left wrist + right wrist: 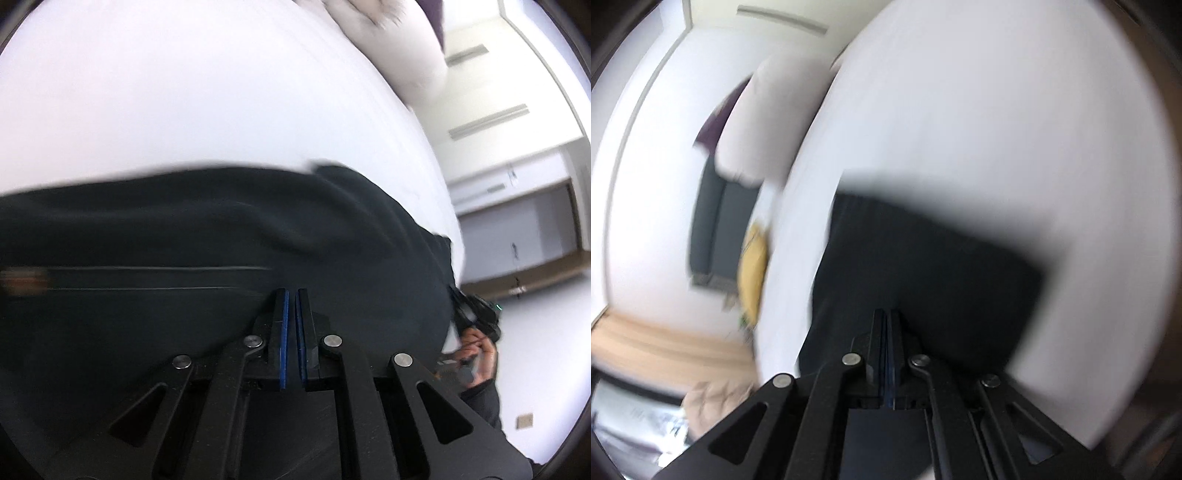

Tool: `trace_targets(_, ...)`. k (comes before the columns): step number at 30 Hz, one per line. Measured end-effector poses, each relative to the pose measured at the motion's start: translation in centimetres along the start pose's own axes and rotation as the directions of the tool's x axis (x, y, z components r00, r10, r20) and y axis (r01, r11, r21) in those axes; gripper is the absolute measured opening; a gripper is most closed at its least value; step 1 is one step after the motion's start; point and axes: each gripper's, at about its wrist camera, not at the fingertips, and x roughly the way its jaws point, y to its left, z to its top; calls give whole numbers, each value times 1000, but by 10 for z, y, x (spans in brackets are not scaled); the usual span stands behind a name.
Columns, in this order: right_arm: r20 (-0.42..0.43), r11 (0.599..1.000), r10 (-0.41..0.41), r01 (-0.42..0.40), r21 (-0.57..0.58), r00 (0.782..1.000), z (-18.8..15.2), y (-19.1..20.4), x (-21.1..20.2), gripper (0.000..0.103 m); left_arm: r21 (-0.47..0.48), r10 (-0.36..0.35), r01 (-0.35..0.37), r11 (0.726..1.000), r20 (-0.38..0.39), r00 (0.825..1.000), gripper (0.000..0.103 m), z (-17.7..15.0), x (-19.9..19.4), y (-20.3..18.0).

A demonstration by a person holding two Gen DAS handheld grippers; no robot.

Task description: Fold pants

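Observation:
The black pants [221, 240] lie spread across the white bed [184, 92], with a thin grey stripe running along them. My left gripper [291, 291] hovers over the cloth with its blue pads almost touching, and no fabric shows between them. In the right wrist view the pants [923, 258] form a dark, roughly rectangular patch on the bed [997, 110]. My right gripper [887, 312] is shut at their near edge, and I see no cloth pinched. The picture is blurred by motion. A person's hand [480, 354] shows at the bed's right edge.
A pale pillow [764, 122] lies at the bed's far end beside something purple [716, 118]. A yellow object [753, 269] sits at the bed's left side, a grey sofa [716, 229] behind it. Wooden floor [665, 343] runs alongside. White cabinets [517, 206] stand past the bed.

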Motion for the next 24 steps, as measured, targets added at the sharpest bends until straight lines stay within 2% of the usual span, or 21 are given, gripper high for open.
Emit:
trace_targets(1, 31, 1000, -15, 14, 16, 999, 9, -1, -13, 2, -13, 23, -23, 1000, 24, 999, 5, -1, -14, 10)
trace_targets(2, 61, 1000, -10, 8, 25, 998, 10, -1, -28, 13, -29, 44, -42, 999, 52, 998, 5, -3, -29, 17)
trace_targets(3, 93, 1000, -1, -1, 21, 996, 11, 0, -46, 34, -34, 70, -68, 997, 80, 994, 5, -4, -41, 21)
trace_targets(4, 131, 1000, 4, -6, 9, 991, 10, 1, -63, 47, -29, 89, -86, 996, 110, 990, 5, -7, -54, 21)
trace_targets(5, 167, 1000, 8, -7, -6, 986, 10, -2, -81, 65, -24, 88, -86, 996, 126, 988, 5, -7, -61, 18)
trace_targets(6, 190, 1000, 17, -12, -26, 982, 4, -1, -94, 68, -17, 79, -78, 997, 135, 988, 5, -7, -66, 10)
trace_targets(8, 166, 998, 49, -42, -47, 985, -16, 6, -96, 68, 14, 31, -33, 999, 131, 991, 5, -10, -65, -15)
trace_targets(10, 123, 997, 81, -81, -10, 989, -31, -1, -88, 68, 47, -26, 22, 999, 100, 995, 5, -12, -50, -33)
trace_targets(11, 109, 996, 87, -88, 12, 990, -27, -10, -85, 68, 52, -43, 39, 998, 81, 996, 5, -14, -39, -40)
trace_targets(14, 62, 987, 107, -113, 117, 992, -53, 4, -40, 57, 69, -65, 64, 996, 18, 998, 5, -24, -5, -61)
trace_targets(19, 68, 965, 166, -176, 196, 984, -48, -5, -10, 55, 69, -66, 68, 995, -28, 997, 5, -29, 23, -69)
trace_targets(22, 68, 950, 203, -213, 226, 977, -37, -15, -7, 54, 61, -67, 69, 996, -38, 997, 5, -30, 28, -62)
trace_targets(24, 67, 942, 218, -228, 245, 974, -31, -19, -5, 50, 52, -67, 70, 996, -47, 997, 5, -33, 24, -52)
